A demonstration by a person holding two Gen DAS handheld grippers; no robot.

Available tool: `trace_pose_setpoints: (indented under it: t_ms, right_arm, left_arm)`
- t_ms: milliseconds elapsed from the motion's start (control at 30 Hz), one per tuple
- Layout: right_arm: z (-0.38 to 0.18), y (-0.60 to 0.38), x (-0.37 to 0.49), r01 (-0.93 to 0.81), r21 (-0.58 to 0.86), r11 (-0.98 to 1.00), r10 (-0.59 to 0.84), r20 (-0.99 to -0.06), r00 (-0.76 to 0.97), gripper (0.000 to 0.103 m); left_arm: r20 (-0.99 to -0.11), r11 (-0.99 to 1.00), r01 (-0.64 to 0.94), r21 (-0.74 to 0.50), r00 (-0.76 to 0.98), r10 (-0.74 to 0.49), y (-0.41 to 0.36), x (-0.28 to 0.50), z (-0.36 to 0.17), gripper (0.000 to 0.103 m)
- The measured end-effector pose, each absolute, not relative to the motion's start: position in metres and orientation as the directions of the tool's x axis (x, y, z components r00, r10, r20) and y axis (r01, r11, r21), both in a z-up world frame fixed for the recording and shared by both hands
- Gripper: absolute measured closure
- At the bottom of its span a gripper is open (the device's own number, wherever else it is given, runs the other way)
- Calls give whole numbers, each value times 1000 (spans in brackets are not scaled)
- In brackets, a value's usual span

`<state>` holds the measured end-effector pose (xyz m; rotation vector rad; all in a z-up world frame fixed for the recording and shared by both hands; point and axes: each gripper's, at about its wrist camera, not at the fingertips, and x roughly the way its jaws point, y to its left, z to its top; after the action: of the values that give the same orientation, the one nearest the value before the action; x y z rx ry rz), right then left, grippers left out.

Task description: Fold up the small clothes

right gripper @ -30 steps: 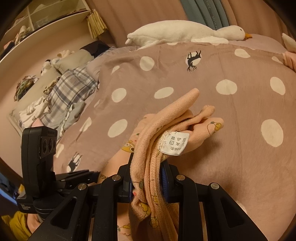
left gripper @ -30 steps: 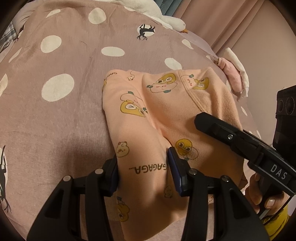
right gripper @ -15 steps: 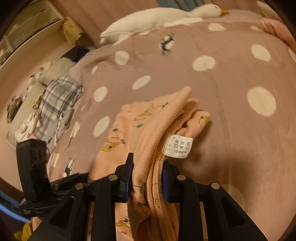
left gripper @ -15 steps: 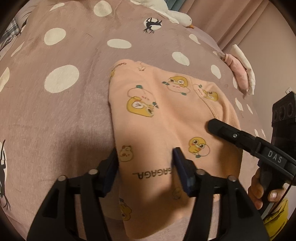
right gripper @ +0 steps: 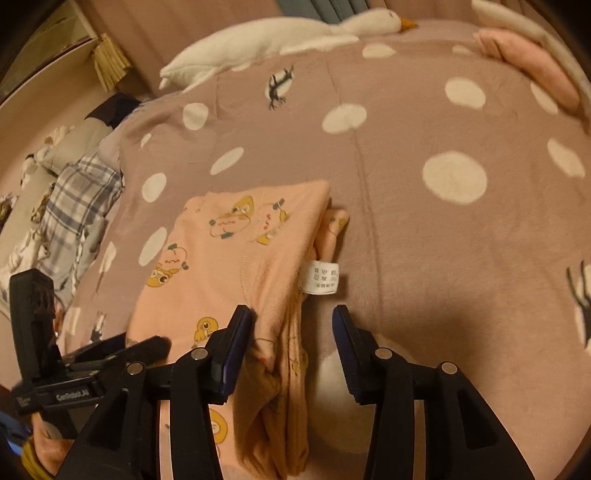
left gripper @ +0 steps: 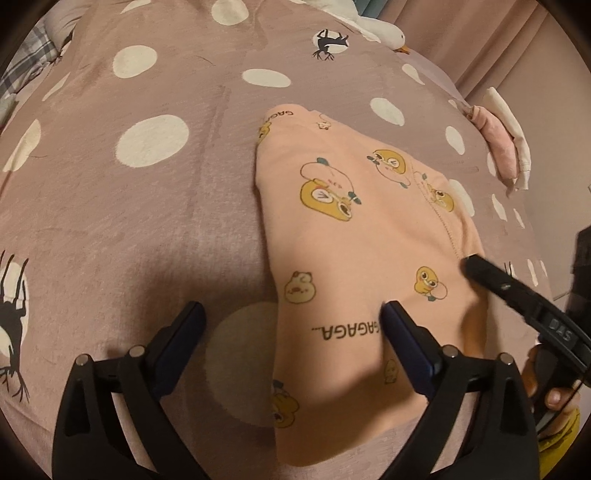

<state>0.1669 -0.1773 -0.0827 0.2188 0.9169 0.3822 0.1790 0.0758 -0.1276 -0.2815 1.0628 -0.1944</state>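
A peach garment (left gripper: 369, 236) printed with yellow ducks lies folded flat on the dotted mauve bed cover (left gripper: 147, 221). My left gripper (left gripper: 293, 317) hovers over its near left edge. The jaws stand wide and are still opening, with the edge between them and neither pad pressing it. In the right wrist view the garment (right gripper: 229, 258) shows its white care label (right gripper: 320, 282). My right gripper (right gripper: 290, 321) straddles the garment's right folded edge. Its jaws are opening and the cloth lies loose between them. One right gripper finger (left gripper: 495, 280) rests over the garment's right side.
A white goose plush (right gripper: 295, 33) lies along the far edge of the bed. Folded pink and white clothes (left gripper: 498, 144) sit at the far right. A plaid cloth (right gripper: 77, 195) and other laundry are piled at the left. A hand (left gripper: 554, 391) holds the right gripper.
Both grippers have opened and let go of the garment. The edge that the right gripper held up, with its label, now lies flat on the bed.
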Motion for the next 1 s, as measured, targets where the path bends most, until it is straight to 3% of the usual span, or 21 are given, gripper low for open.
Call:
trace_pose_setpoints:
  t_ms: [167, 333, 433, 700, 933, 1000]
  right_arm:
    - [-76, -168, 161, -298, 321, 899, 437, -710, 551, 58]
    - [-95, -164, 165, -266, 262, 928, 365, -782, 505, 58]
    - [-104, -171, 166, -224, 300, 927, 372, -801, 469, 55]
    - [-83, -178, 135, -245, 277, 929, 367, -771, 520, 52]
    - [-63, -175, 105, -272, 238, 933, 354, -749, 560, 27]
    - [-58, -175, 97, -280, 244, 928, 365, -741, 563, 15]
  left_arm:
    - [-838, 955, 11, -297, 476, -266, 75, 176, -129, 5]
    - [-851, 962, 12, -272, 464, -246, 74, 173, -131, 2]
    - [-855, 965, 7, -262, 463, -235, 74, 170, -130, 1]
    - [-835, 962, -48, -268, 510, -207, 78, 149, -110, 1]
    - [-813, 973, -44, -228, 559, -165, 67, 116, -81, 0]
    - [-804, 979, -33, -202, 576, -146, 62, 104, -71, 0]
